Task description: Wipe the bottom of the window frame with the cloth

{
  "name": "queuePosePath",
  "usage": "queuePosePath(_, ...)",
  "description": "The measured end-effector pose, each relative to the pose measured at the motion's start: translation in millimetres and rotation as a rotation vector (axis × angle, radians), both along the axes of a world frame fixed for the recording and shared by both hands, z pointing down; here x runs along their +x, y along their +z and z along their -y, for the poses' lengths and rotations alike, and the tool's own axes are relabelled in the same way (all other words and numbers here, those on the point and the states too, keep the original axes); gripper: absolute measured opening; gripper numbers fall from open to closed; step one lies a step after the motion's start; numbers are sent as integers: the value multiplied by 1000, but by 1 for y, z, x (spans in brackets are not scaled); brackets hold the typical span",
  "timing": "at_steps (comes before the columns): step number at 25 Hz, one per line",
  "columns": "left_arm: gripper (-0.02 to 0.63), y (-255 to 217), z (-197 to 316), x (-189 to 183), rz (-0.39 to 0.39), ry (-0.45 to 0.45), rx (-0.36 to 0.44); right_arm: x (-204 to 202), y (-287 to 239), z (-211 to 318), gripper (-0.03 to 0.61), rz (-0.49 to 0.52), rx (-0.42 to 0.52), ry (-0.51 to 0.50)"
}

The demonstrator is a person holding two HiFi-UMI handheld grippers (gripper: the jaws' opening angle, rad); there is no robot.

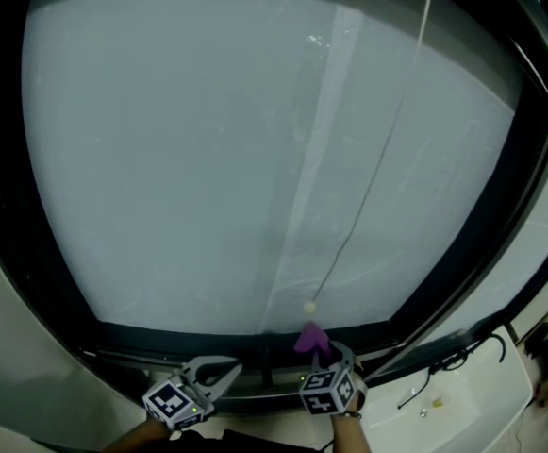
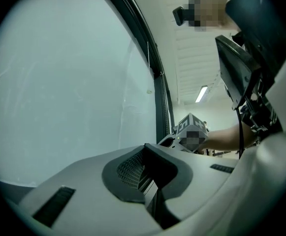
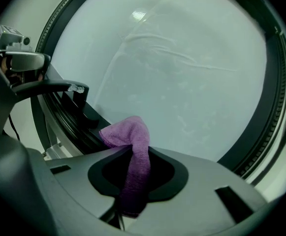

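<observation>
At the bottom of the window frame [image 1: 255,340], near the middle of its lower rail, the right gripper [image 3: 135,173] was clamped on a purple cloth [image 3: 133,141]. The cloth ran up between the closed jaws, and its free end folded over past their tips toward the dark rail. No view showed whether it touched the rail. In the head view the cloth's tuft showed just over the rail's upper edge, against the foot of the glass [image 1: 207,159]. A thin cord [image 1: 373,177] hung down the glass inside the frame, and its pale knob [image 1: 309,306] sat just above the cloth.

The left gripper [image 2: 145,171] was at the same rail, just left of the right gripper. Its jaws were together with nothing between them. Its own view looked along a dark upright of the frame, with the right gripper's marker cube [image 2: 189,129] and the person's forearm [image 2: 226,136] beyond.

Right of the frame's lower corner, a dark cable [image 1: 448,361] lay on the pale sill [image 1: 481,413].
</observation>
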State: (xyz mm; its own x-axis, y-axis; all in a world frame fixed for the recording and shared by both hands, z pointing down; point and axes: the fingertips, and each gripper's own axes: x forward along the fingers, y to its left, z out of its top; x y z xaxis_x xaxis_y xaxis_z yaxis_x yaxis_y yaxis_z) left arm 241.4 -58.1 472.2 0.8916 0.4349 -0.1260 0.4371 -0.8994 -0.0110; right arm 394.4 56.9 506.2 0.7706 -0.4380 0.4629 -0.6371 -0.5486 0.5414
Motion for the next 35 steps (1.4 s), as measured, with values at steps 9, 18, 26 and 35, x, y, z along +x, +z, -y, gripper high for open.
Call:
queuePosePath(9,5,-6,-23,14,-8,28,10,13,1,-22,84,-2,5,16)
queuePosePath(18,5,-11,-39,27,-19,52,24,22,2,-40,84,1,10,34)
queuePosePath(26,5,-20,-62,43,-38,114,62,34,9,-63,84,16,19,76)
queuePosePath(35,5,-21,-64,44,4,143,31,52,10,-86,84,18,-7,127)
